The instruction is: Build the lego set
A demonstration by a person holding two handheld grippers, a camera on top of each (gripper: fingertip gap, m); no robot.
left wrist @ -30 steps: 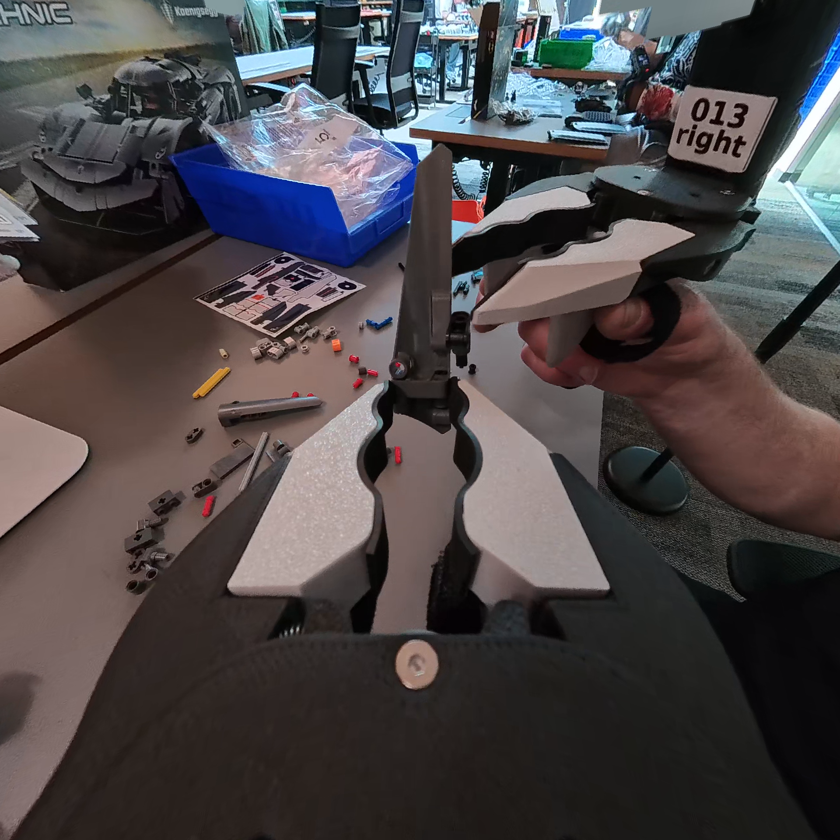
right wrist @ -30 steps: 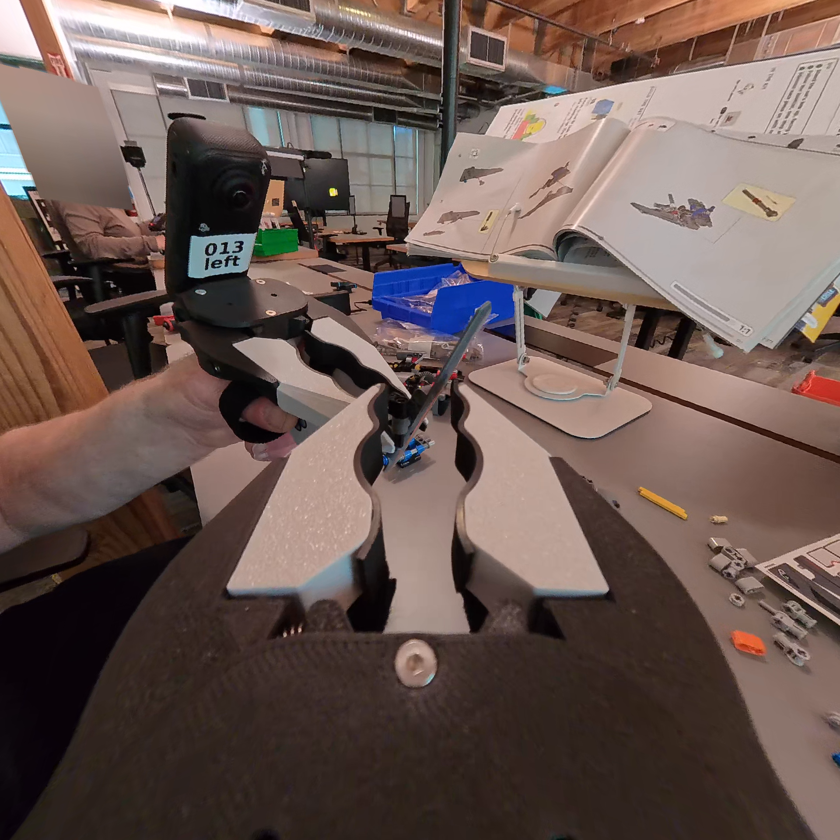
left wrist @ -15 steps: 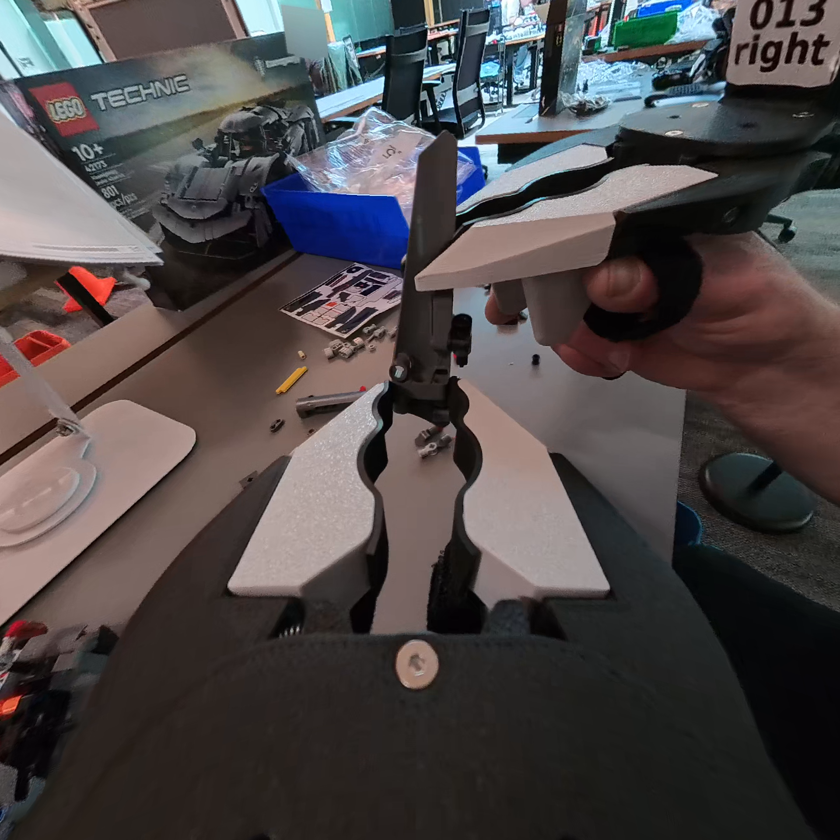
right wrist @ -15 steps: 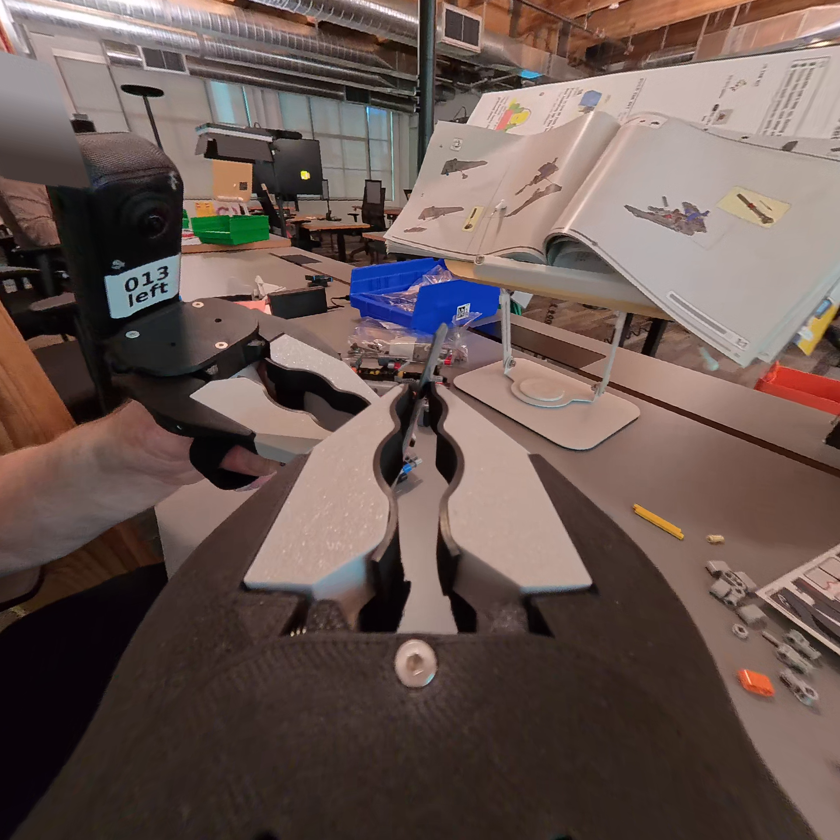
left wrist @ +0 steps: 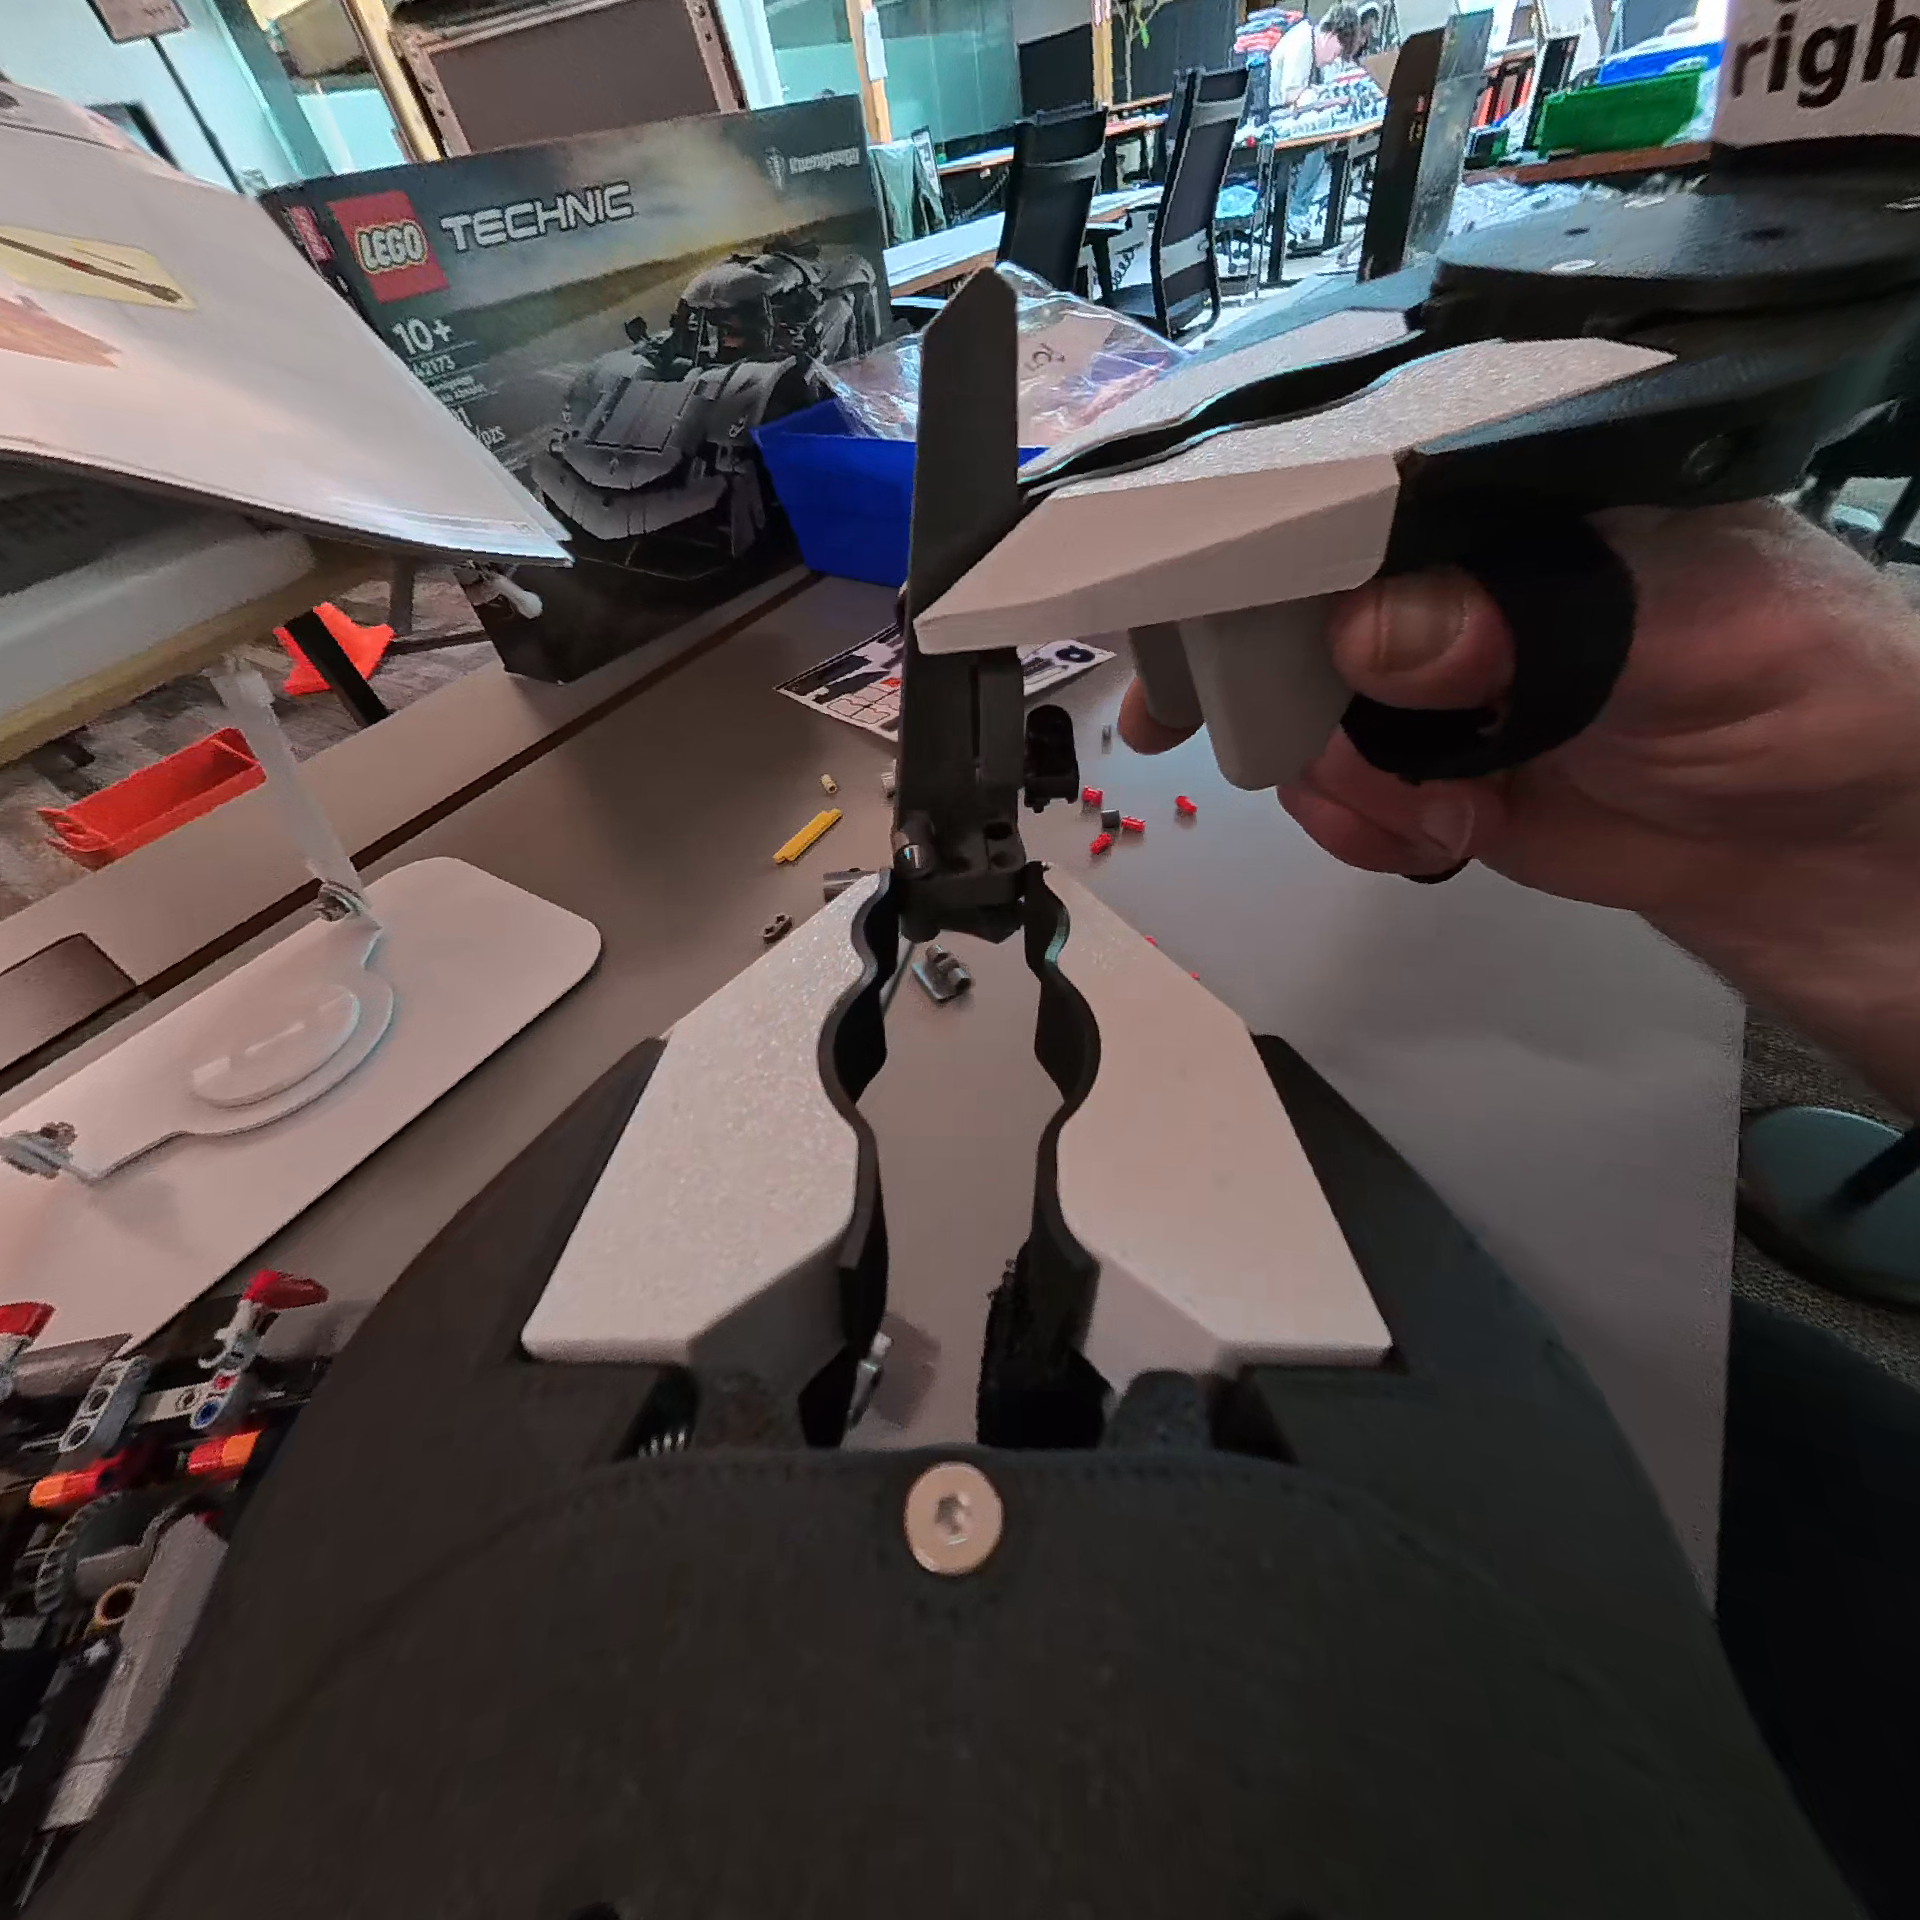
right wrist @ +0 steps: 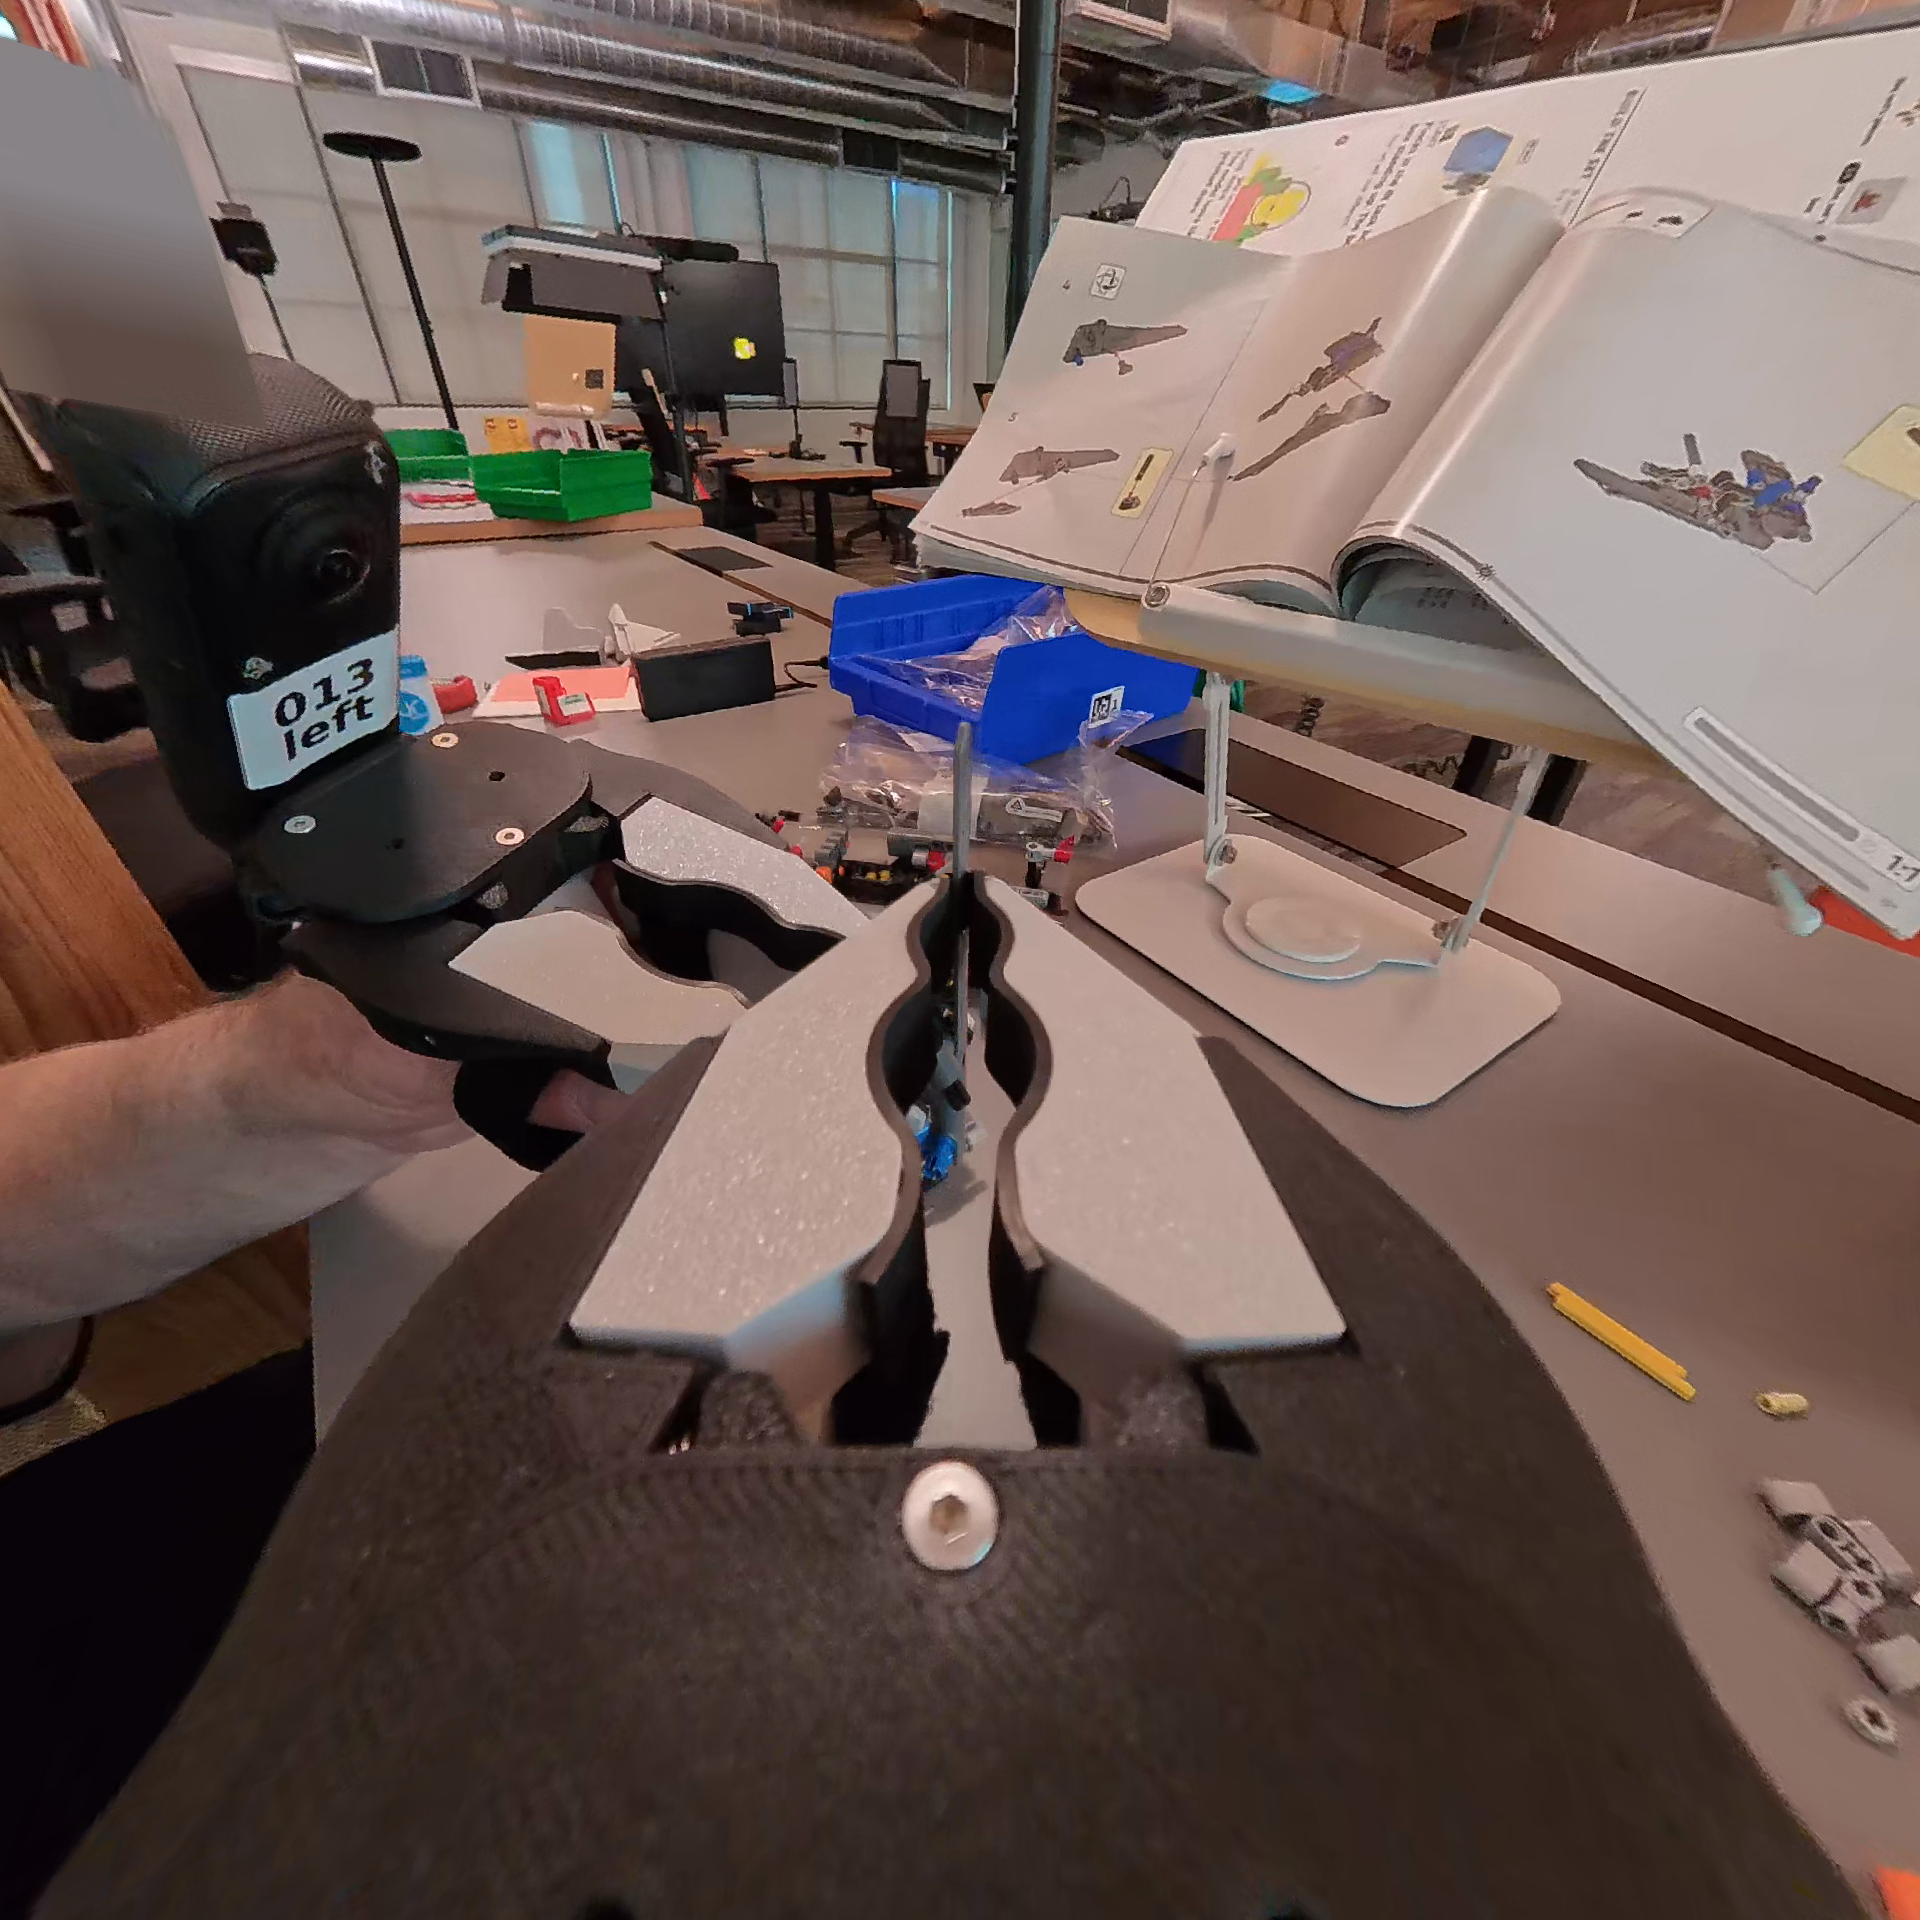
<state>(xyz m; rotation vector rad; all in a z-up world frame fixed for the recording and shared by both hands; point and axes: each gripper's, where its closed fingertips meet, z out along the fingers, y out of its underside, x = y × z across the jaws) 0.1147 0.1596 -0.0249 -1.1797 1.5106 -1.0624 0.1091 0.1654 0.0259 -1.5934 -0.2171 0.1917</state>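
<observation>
A dark grey lego panel assembly [left wrist: 961, 623] stands upright above the table. My left gripper [left wrist: 961, 894] is shut on its lower end. My right gripper [left wrist: 971, 561] reaches in from the right, its jaws closed across the panel's middle. In the right wrist view the panel [right wrist: 962, 800] shows edge-on between the fingertips of my right gripper [right wrist: 961, 899], with small blue and grey parts lower in the gap. My left gripper [right wrist: 805, 961] sits just left of it, held by a hand.
An open instruction book [right wrist: 1455, 416] rests on a white stand [right wrist: 1351, 966]. Behind are a blue bin [right wrist: 935, 644], a bag of parts [right wrist: 997, 810] and the set's box [left wrist: 623, 312]. A sticker sheet [left wrist: 862, 686], yellow axle [right wrist: 1621, 1340], red pins [left wrist: 1122, 821] and grey pieces [right wrist: 1839, 1569] lie loose. A partly built model [left wrist: 135, 1434] sits near left. The tips of one gripper are about 5 centimeters away from the tips of the other. My left tips are roughly 25 centimeters from the partly built model [left wrist: 135, 1434].
My right gripper was open beside the panel and has closed on it. Both grippers have swung left with the panel, which now faces the right wrist view edge-on.
</observation>
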